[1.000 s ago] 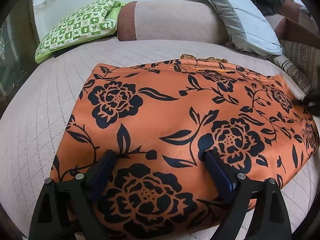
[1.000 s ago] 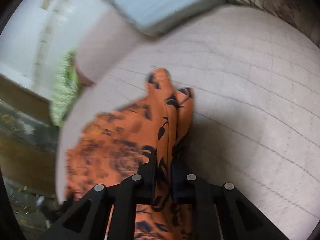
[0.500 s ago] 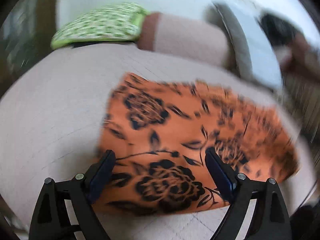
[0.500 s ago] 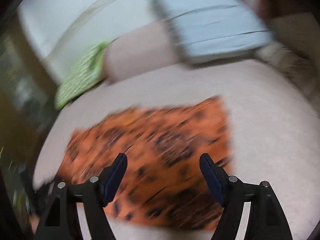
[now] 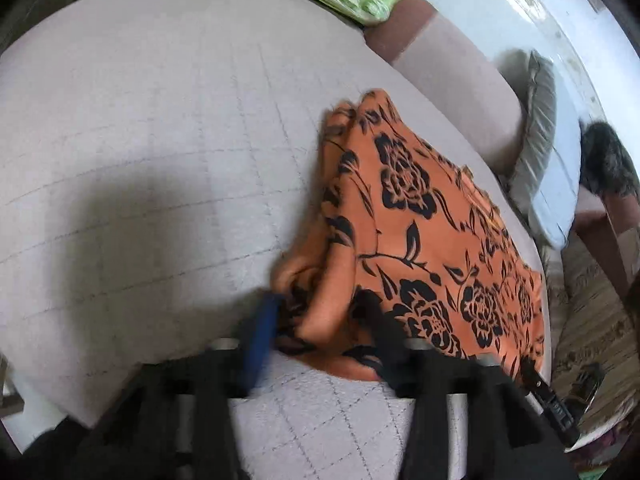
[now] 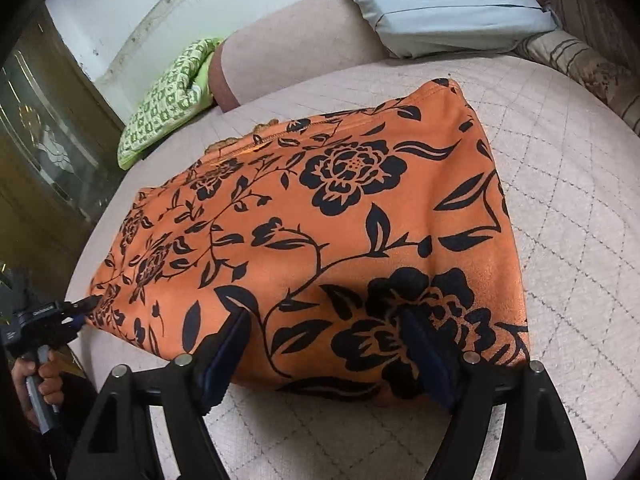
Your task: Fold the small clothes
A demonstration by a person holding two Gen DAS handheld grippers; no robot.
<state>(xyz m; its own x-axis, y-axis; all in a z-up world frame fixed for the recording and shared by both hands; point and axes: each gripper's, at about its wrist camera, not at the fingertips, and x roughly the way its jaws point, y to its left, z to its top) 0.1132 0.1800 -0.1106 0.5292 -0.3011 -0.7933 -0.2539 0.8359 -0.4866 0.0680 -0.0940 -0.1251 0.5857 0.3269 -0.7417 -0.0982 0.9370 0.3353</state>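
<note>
An orange garment with black flowers [image 6: 320, 216] lies folded flat on the pinkish quilted bed; it also shows in the left wrist view [image 5: 420, 232]. My left gripper [image 5: 320, 320] is at the garment's near left corner, its jaws closing around a bunched fold of the cloth; the frame is blurred. In the right wrist view the left gripper [image 6: 80, 308] shows at the garment's far left corner. My right gripper [image 6: 324, 344] is open, its fingers resting over the garment's near edge, holding nothing.
A green checked pillow [image 6: 168, 100] lies at the back left by the beige headrest [image 6: 288, 40]. A light blue pillow [image 6: 440, 4] and a striped cushion [image 6: 580, 68] lie at the back right. The quilted bed surface [image 6: 560, 240] extends right of the garment.
My right gripper let go of the cloth, opened and now sits over the garment's near edge. My left gripper swung to the garment's left corner and narrowed around a fold there.
</note>
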